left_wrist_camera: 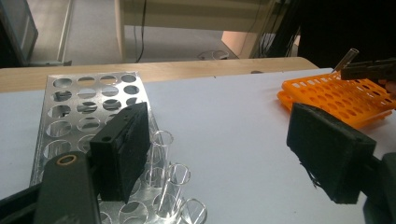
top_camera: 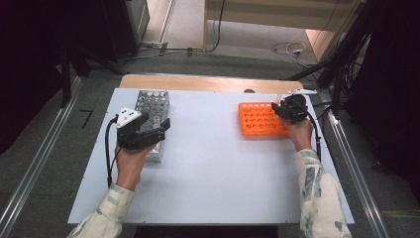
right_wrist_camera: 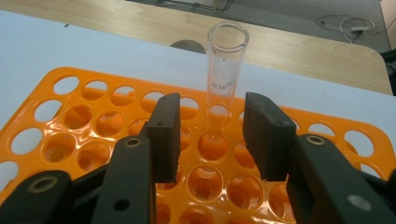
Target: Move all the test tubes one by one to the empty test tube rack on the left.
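A glass test tube [right_wrist_camera: 225, 70] stands upright in a far-row hole of the orange rack [right_wrist_camera: 70, 140], just beyond the right gripper [right_wrist_camera: 212, 135], whose jaws stand apart around nothing, while the left gripper [left_wrist_camera: 233, 154] hangs wide open beside the metal rack [left_wrist_camera: 70, 107] of tubes.

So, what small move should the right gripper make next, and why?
Probably draw the right gripper back from the orange rack toward the metal rack. The glass tube already stands upright in a hole beyond its open jaws, which are not touching it, and more tubes wait by the open left gripper.
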`<move>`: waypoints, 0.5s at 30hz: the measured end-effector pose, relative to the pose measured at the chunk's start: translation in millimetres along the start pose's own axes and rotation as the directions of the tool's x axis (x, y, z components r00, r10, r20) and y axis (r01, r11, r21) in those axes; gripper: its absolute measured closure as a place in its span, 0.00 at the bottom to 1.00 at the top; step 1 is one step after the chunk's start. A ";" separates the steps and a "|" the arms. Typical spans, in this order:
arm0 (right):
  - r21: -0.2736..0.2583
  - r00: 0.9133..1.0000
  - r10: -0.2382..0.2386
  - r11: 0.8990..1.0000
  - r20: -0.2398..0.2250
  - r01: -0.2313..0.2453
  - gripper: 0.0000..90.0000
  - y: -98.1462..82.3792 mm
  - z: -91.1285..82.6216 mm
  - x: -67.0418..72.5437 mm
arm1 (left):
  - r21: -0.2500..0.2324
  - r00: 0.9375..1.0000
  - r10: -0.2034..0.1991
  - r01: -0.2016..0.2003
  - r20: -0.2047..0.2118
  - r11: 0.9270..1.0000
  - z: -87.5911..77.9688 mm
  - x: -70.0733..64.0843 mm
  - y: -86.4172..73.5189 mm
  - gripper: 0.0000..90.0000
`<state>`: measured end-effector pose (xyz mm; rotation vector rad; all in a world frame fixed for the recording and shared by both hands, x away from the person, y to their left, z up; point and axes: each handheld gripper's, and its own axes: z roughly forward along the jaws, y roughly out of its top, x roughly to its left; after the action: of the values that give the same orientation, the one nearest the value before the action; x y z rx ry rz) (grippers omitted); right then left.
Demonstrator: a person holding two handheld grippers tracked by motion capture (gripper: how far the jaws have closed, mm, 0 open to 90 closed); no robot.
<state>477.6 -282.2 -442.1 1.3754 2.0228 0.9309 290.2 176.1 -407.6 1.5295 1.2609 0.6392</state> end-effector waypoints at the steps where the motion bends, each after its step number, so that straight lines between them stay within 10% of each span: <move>1: 0.002 1.000 -0.001 1.000 -0.001 0.001 0.64 0.4 1.9 0.4 | 0.001 1.000 0.000 0.000 -0.001 1.000 0.1 -0.1 0.0 0.23; 15: 0.027 1.000 0.001 1.000 0.027 -0.002 0.80 7.4 19.1 0.7 | 0.011 1.000 0.004 -0.004 -0.003 1.000 0.6 0.6 -0.6 0.24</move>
<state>495.7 -274.9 -448.5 1.3963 2.0217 0.8846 290.7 176.5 -408.5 1.5407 1.2657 0.6381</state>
